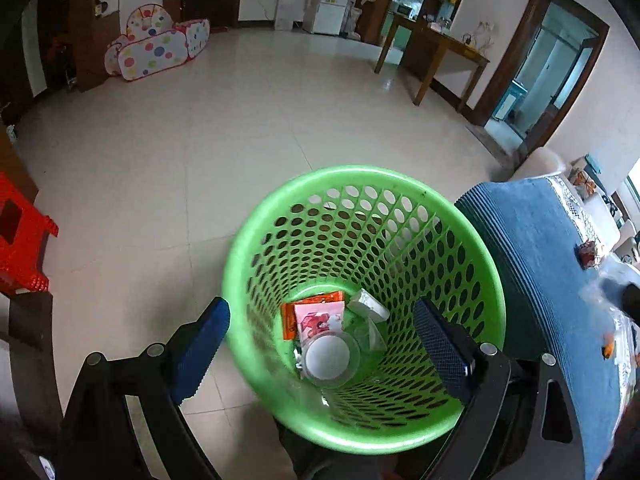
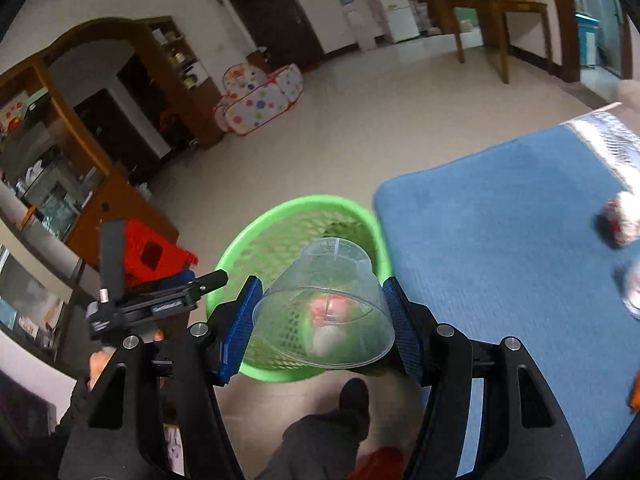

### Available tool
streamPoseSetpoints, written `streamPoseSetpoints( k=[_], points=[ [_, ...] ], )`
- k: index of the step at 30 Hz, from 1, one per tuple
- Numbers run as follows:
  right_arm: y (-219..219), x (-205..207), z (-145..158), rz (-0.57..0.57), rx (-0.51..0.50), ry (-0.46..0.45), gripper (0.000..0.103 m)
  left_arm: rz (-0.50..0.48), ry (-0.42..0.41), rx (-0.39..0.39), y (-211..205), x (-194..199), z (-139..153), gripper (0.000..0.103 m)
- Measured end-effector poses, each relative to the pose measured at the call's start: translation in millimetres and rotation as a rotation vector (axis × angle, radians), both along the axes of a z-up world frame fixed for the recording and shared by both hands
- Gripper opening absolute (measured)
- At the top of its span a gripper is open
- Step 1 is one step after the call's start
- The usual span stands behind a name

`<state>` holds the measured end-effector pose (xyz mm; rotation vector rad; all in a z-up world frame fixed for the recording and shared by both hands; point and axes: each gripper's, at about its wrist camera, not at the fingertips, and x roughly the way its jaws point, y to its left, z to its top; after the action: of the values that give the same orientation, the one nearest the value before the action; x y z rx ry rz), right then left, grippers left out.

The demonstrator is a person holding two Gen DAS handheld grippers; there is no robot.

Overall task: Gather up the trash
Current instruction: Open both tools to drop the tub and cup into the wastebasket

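Note:
A green perforated bin (image 1: pixel 360 184) stands on the floor beside a blue-covered table (image 1: pixel 532 240). Inside lie a clear cup with a white bottom (image 1: pixel 328 356), a pink and orange wrapper (image 1: pixel 316 316) and a white scrap (image 1: pixel 368 306). My left gripper (image 1: pixel 320 336) hangs open over the bin with nothing between its blue pads. In the right wrist view my right gripper (image 2: pixel 320 316) is shut on a clear plastic cup (image 2: pixel 326 304), held on its side just above the bin's (image 2: pixel 256 240) rim. The left gripper (image 2: pixel 160 300) shows at the left there.
A red plastic stool (image 1: pixel 20 232) stands left of the bin. On the blue table (image 2: pixel 500 220) lie a crumpled red and white piece (image 2: pixel 618 220) and a clear item (image 2: pixel 632 288), both blurred. A wooden table (image 1: pixel 436 48) and a spotted play tent (image 1: pixel 156 44) stand far back.

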<state>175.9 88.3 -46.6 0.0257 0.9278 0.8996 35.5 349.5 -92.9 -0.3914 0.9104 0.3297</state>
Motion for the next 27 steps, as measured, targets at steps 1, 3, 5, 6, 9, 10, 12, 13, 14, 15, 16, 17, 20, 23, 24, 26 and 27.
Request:
streamPoseSetpoints(
  k=[1, 3, 5, 6, 9, 10, 12, 13, 14, 15, 16, 17, 20, 23, 24, 26, 27],
  points=[
    [7, 1, -4, 0.010, -0.006, 0.003, 0.062, 0.006, -0.005, 0.008, 0, -5, 4, 0.090],
    [27, -1, -13, 0.030, -0.025, 0.017, 0.062, 0.015, -0.015, 0.021, 2, -14, 8, 0.090],
    [41, 2, -20, 0.048, -0.039, 0.035, 0.062, 0.021, -0.017, 0.025, 4, -19, 10, 0.090],
    [51, 3, -26, 0.058, -0.051, 0.043, 0.062, 0.026, -0.019, 0.029, 5, -24, 11, 0.090],
    [71, 4, -38, 0.074, -0.070, 0.064, 0.062, 0.039, -0.029, 0.030, 10, -35, 14, 0.090],
    [77, 4, -42, 0.075, -0.076, 0.075, 0.063, 0.042, -0.031, 0.028, 11, -37, 14, 0.090],
    [91, 6, -50, 0.082, -0.083, 0.100, 0.063, 0.052, -0.033, 0.025, 14, -44, 13, 0.090],
    [96, 6, -53, 0.082, -0.085, 0.108, 0.064, 0.055, -0.033, 0.025, 15, -46, 13, 0.090],
    [102, 8, -54, 0.084, -0.086, 0.116, 0.064, 0.058, -0.033, 0.024, 16, -47, 12, 0.090],
    [110, 9, -57, 0.087, -0.085, 0.120, 0.064, 0.062, -0.032, 0.025, 18, -50, 11, 0.090],
    [115, 10, -58, 0.087, -0.086, 0.121, 0.064, 0.064, -0.031, 0.025, 18, -49, 10, 0.090],
    [119, 12, -60, 0.090, -0.085, 0.125, 0.064, 0.067, -0.031, 0.025, 17, -48, 10, 0.090],
    [126, 13, -62, 0.089, -0.076, 0.126, 0.072, 0.069, -0.028, 0.025, 17, -53, 8, 0.090],
    [125, 14, -57, 0.083, -0.052, 0.125, 0.074, 0.066, -0.026, 0.034, 15, -54, 7, 0.090],
    [126, 13, -53, 0.083, -0.048, 0.119, 0.074, 0.063, -0.028, 0.038, 13, -55, 7, 0.090],
    [121, 12, -48, 0.083, -0.047, 0.104, 0.074, 0.055, -0.030, 0.042, 8, -55, 8, 0.090],
    [114, 10, -45, 0.083, -0.047, 0.092, 0.074, 0.051, -0.033, 0.047, 5, -55, 8, 0.090]
  ],
)
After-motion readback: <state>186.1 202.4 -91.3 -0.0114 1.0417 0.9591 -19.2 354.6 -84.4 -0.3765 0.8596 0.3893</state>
